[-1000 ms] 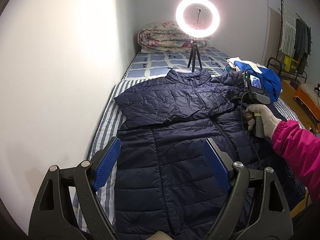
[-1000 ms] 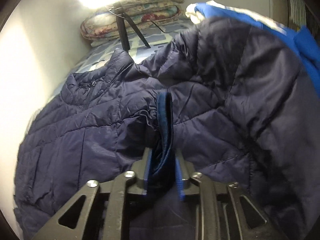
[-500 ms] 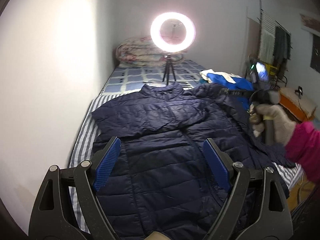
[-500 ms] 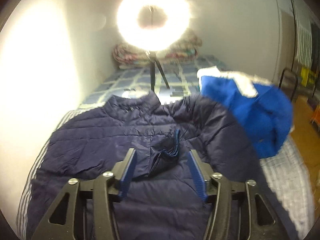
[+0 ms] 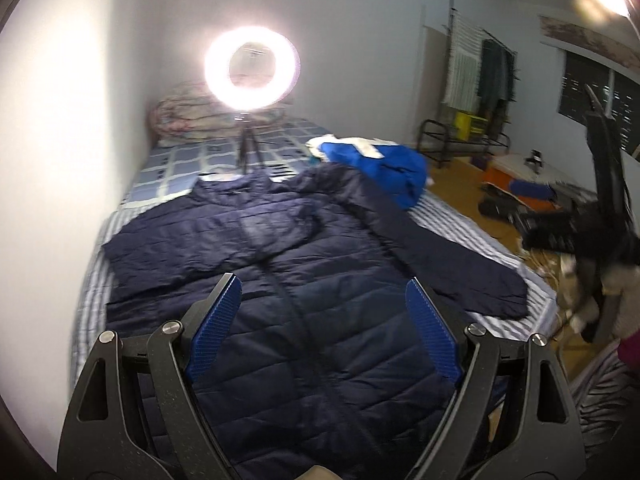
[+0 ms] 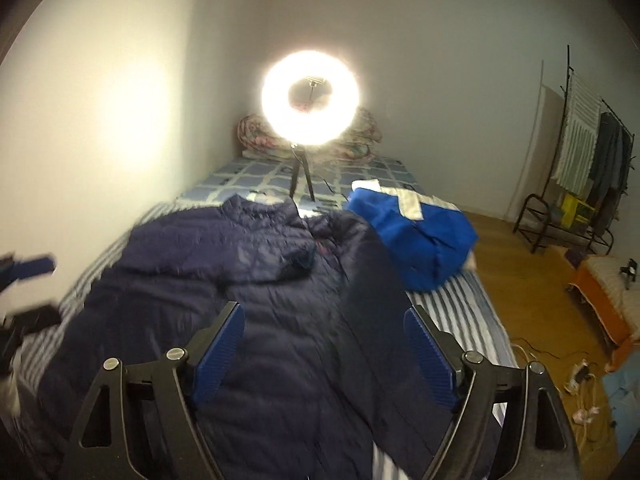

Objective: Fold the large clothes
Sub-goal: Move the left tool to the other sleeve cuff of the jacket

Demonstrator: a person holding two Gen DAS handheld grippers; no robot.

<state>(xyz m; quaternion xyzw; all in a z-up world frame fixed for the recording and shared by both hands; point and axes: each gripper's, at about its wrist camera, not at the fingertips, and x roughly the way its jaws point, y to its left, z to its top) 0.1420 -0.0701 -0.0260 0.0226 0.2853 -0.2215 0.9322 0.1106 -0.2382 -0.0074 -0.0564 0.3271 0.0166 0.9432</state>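
The bed (image 6: 452, 300) has a striped sheet. A dark jacket (image 6: 280, 320) lies spread across it, a blue garment (image 6: 420, 240) at its right edge, a ring light (image 6: 310, 100) and folded quilt (image 5: 180, 120) at the far end.

We see the navy puffer jacket (image 5: 320, 280) spread front-up on the bed, one sleeve folded across its chest, the other outstretched.

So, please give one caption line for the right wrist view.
Open right gripper above a navy puffer jacket spread on a striped bed.
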